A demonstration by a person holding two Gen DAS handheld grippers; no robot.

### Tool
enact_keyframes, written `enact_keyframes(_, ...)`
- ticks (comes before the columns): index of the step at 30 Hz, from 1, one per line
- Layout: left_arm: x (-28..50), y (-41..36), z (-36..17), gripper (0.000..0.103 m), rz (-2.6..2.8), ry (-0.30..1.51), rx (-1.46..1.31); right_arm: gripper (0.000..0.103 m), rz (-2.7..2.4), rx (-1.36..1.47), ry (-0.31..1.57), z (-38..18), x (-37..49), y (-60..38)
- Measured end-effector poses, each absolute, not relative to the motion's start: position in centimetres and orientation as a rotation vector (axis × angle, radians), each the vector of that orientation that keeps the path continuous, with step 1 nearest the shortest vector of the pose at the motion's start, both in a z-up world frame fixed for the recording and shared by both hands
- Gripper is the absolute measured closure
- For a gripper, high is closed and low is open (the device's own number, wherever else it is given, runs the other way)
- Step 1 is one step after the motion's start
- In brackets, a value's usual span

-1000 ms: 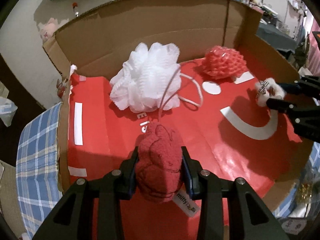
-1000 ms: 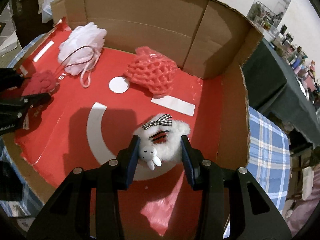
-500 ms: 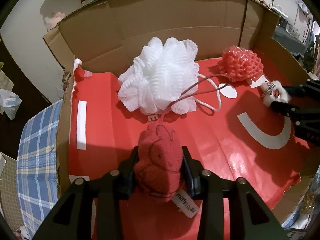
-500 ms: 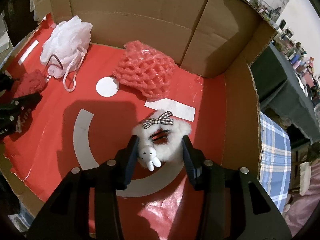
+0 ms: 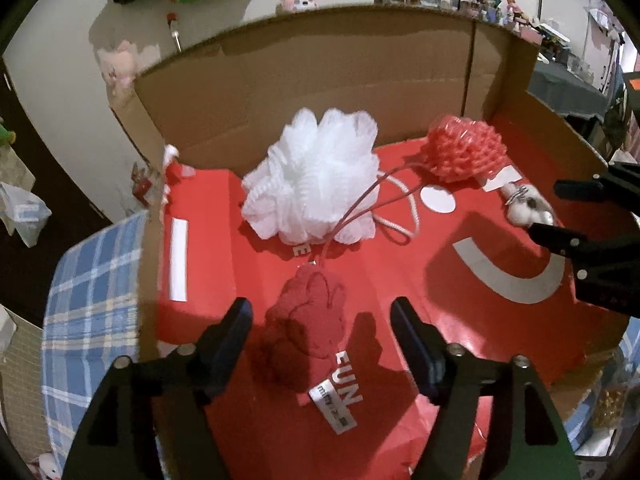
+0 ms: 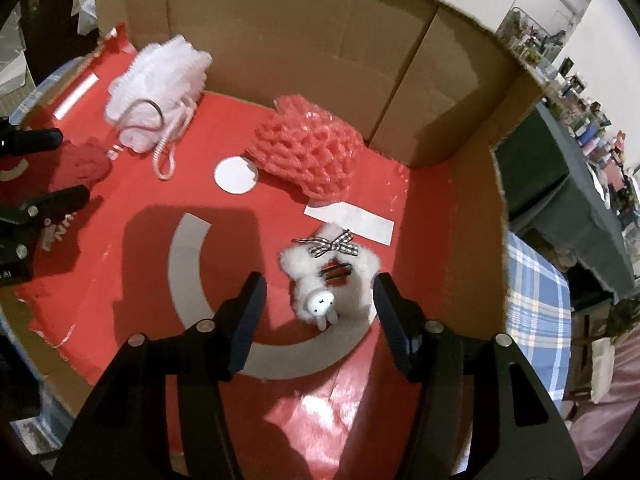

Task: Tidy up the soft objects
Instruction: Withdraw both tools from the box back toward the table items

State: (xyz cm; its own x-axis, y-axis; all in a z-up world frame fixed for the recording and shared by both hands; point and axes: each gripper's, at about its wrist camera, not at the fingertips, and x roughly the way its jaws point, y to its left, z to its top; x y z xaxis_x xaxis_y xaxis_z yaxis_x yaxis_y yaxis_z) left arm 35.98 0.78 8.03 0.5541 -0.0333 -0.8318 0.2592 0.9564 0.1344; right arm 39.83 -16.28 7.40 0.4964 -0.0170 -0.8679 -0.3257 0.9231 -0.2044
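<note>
Opening over a dark red, knobbly plush toy [image 5: 310,316] with a white sewn-in label: left gripper [image 5: 320,320], black jaws spread wide to either side, pads clear of the fabric. Lying loose on the glossy red floor of a large brown cardboard box [image 5: 320,76], thin red cord loop running from the toy's top toward the back. Just behind along that cord: a white, frilly mesh bath pouf [image 5: 316,176] with a white rope loop, resting near the back wall. To the pouf's right, also near the back wall: a coral-pink net sponge [image 5: 464,152] in clear wrap, beside a white printed disc.

Opening likewise over a fluffy white scrunchie [image 6: 332,276] trimmed with a black-and-white checked bow and a small white rabbit figure: right gripper [image 6: 318,304], jaws parted, left pad well clear, right pad close by the fur, contact there hard to tell. Sitting flat on the red floor at the edge of a grey printed arc, just in front of a white rectangular patch. Farther out, under the box: blue-and-white checked cloth [image 6: 536,300]. Beyond the walls: cluttered shelves, too small to make out.
</note>
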Motion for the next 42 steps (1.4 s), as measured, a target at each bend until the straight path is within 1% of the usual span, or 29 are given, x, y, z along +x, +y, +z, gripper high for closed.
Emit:
enact_keyframes(3,34.9,0.9,9.5,0.023,-0.176,0.945,0.236,0.043,0.194,-0.356,1.017,8.9,38.9,-16.5)
enact_keyframes(6,33.4,1.1,11.4,0.02,-0.173,0.908,0.213,0.043,0.193,-0.348,0.985,10.8,37.5,-16.5)
enact_keyframes(8,32.0,1.1,12.7,0.017,-0.17,0.879,0.205,0.041,0.192,-0.341,0.957,12.4,36.0,-16.6)
enact_keyframes(10,30.0,1.1,14.4,0.012,-0.172,0.836,0.201,0.032,0.197,-0.326,0.924,14.2,34.3,-16.7)
enact_keyframes(12,28.0,1.3,16.0,0.008,-0.179,0.787,0.193,0.029,0.2,-0.313,0.887,15.7,32.9,-16.8)
enact_keyframes(13,27.3,1.3,16.8,0.005,-0.186,0.766,0.185,0.029,0.205,-0.304,0.866,16.7,32.2,-16.9)
enact_keyframes(15,25.3,1.2,18.1,0.003,-0.198,0.73,0.17,0.028,0.215,-0.277,0.83,18.6,30.2,-17.1)
enact_keyframes(17,23.2,1.1,19.3,0.002,-0.208,0.693,0.153,0.024,0.225,-0.255,0.799,19.7,28.7,-17.6)
enact_keyframes(19,20.7,1.0,20.2,0.0,-0.222,0.655,0.133,0.015,0.231,-0.245,0.753,21.0,26.3,-17.8)
enact_keyframes(20,19.5,0.8,20.6,0.0,-0.229,0.636,0.122,0.014,0.235,-0.241,0.724,21.6,24.9,-17.9)
enact_keyframes(25,13.7,0.0,22.0,0.0,-0.286,0.567,0.074,0.013,0.263,-0.216,0.638,23.0,19.4,-17.8)
enact_keyframes(30,9.1,-0.2,22.4,0.0,-0.312,0.489,0.034,0.012,0.275,-0.183,0.559,23.3,14.3,-18.1)
enact_keyframes(34,5.8,-0.1,21.6,0.0,-0.308,0.436,0.013,0.009,0.256,-0.152,0.502,22.8,10.6,-18.8)
enact_keyframes(42,1.6,0.4,19.3,0.0,-0.254,0.363,0.018,0.008,0.192,-0.101,0.429,20.4,6.1,-19.6)
